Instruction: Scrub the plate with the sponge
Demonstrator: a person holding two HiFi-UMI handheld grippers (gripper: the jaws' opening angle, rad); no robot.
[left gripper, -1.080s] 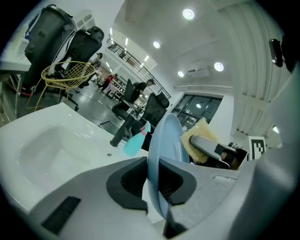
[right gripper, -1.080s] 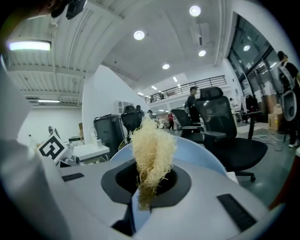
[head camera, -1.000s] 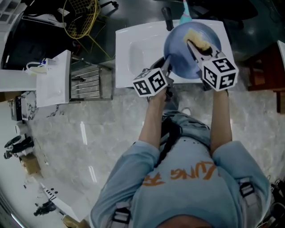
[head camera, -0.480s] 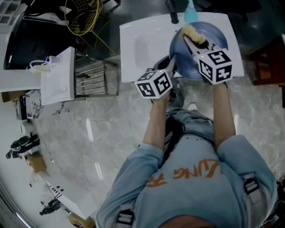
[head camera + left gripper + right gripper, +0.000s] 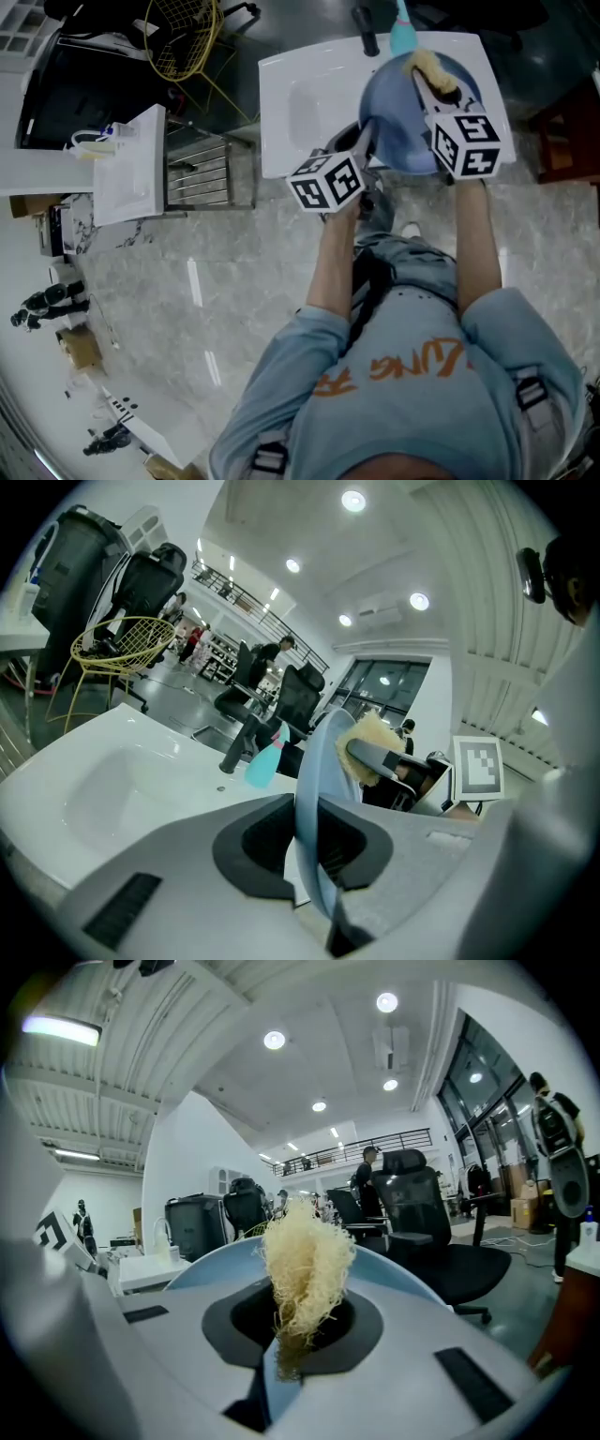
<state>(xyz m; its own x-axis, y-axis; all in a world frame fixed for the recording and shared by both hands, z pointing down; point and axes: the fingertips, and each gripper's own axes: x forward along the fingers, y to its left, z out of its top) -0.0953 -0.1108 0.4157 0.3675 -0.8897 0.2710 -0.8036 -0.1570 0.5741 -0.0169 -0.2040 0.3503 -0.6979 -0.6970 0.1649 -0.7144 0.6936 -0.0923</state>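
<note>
A blue plate (image 5: 398, 108) is held tilted over the right part of a white sink (image 5: 300, 103). My left gripper (image 5: 364, 141) is shut on the plate's near left rim; in the left gripper view the plate (image 5: 314, 789) stands edge-on between the jaws. My right gripper (image 5: 433, 82) is shut on a yellow fibrous sponge (image 5: 429, 64), pressed against the plate's upper right face. In the right gripper view the sponge (image 5: 305, 1265) sticks up from the jaws with the plate (image 5: 206, 1269) behind it.
A black faucet (image 5: 364, 30) and a teal spray bottle (image 5: 403, 36) stand at the sink's back edge. To the left are a metal rack (image 5: 202, 173), a white side counter (image 5: 131, 164) and a yellow wire chair (image 5: 178, 37). Marble floor lies below.
The sponge has slid from the plate's middle toward its upper right rim. The plate and both grippers have drifted slightly right and up in the head view.
</note>
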